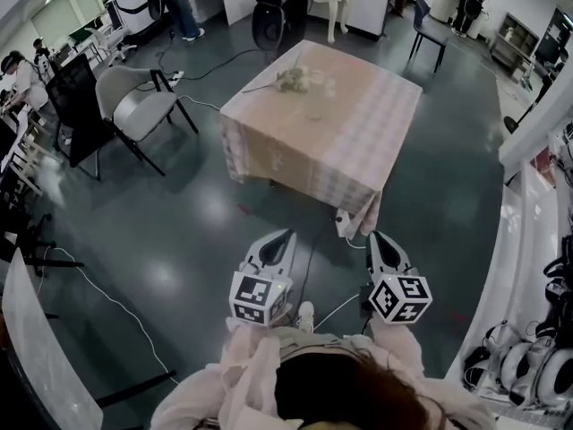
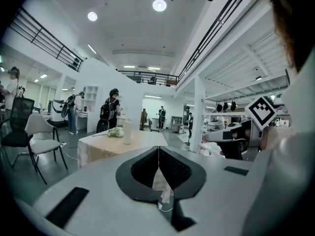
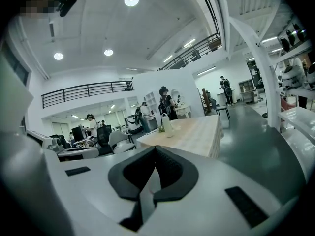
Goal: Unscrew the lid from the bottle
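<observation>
Checked cloth [image 1: 358, 141], glossy floor [image 1: 206, 222]

The bottle [image 2: 127, 132], pale, translucent, tall and slim, with a narrower top too small to make out closely, stands upright on the tabletop [image 2: 143, 140], close to its far edge and well away from the near corner.

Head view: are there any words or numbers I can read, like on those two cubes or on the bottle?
No words or numbers can be read in any view.
Left cube and right cube: only black-and-white square patterns, no letters.
Bottle: too small and far away to show any label.
</observation>
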